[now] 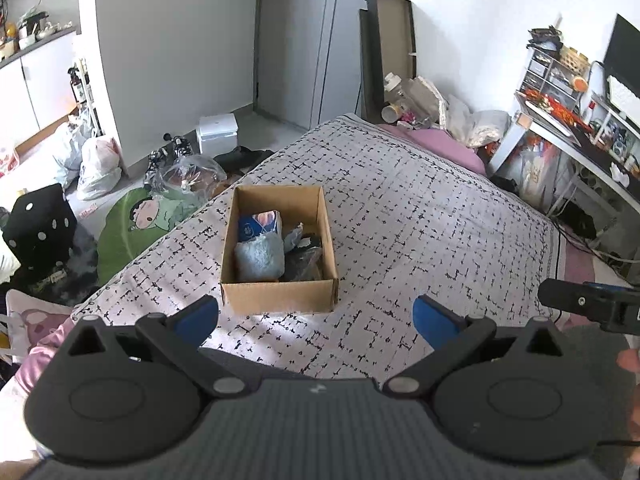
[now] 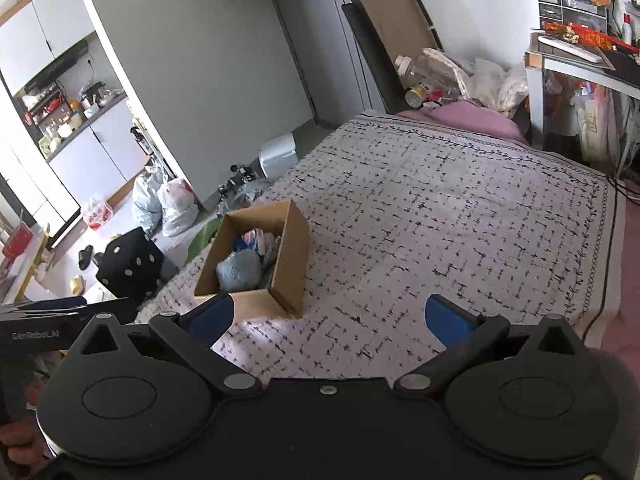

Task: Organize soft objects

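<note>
Left tool (image 1: pixel 316 318) wide, empty, above bedspread (image 1: pixel 420 216); right tool (image 2: pixel 330 320) likewise, near box (image 2: pixel 288 264).

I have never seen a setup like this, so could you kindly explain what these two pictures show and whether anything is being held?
There is no robot arm here: a person carries a two-finger tool in each hand, and each tool has a wide-angle camera looking out along its fingers. One picture comes from the left gripper, the other from the right gripper. Both are open, their blue-padded fingers spread wide, and they hold nothing. Below them is a bed with a patterned bedspread. On it stands an open cardboard box that already contains soft things, among them a fluffy blue item. No loose items show on the bedspread.
</note>
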The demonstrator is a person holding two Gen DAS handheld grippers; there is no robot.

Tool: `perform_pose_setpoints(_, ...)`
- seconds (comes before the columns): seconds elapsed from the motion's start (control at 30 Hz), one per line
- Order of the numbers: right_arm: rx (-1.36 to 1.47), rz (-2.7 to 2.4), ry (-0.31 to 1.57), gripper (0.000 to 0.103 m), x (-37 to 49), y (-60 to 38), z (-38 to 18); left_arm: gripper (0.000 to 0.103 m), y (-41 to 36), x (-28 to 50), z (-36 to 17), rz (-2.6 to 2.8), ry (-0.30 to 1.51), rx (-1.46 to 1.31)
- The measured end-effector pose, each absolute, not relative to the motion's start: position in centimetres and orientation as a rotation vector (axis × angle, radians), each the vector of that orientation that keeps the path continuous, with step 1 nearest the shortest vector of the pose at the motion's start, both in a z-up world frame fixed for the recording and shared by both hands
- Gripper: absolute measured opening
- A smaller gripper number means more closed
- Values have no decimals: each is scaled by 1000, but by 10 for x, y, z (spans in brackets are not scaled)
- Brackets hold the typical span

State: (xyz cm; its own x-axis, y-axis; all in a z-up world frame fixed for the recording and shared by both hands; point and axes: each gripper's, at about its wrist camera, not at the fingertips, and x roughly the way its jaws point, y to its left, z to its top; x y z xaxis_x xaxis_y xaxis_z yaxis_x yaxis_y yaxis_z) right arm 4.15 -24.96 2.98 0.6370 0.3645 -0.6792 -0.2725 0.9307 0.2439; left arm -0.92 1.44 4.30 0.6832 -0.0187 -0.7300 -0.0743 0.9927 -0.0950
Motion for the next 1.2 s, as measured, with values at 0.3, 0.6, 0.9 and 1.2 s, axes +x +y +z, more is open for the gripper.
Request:
perform_pose_setpoints(0.3,124,337,789,103,31,-254,32,103,15,-23,42,29,810,-117)
perform_pose_setpoints(0.6,103,322,782,103,28,-248,31,103,17,-23,45,26,805,-120)
perform_pose_setpoints(0.9,97,320,782,103,26,-245,31,103,18,-24,45,27,807,-122)
perform_pose_setpoints(1.2,84,321,783,103,24,-245,29,103,23,-24,44,37,819,-118)
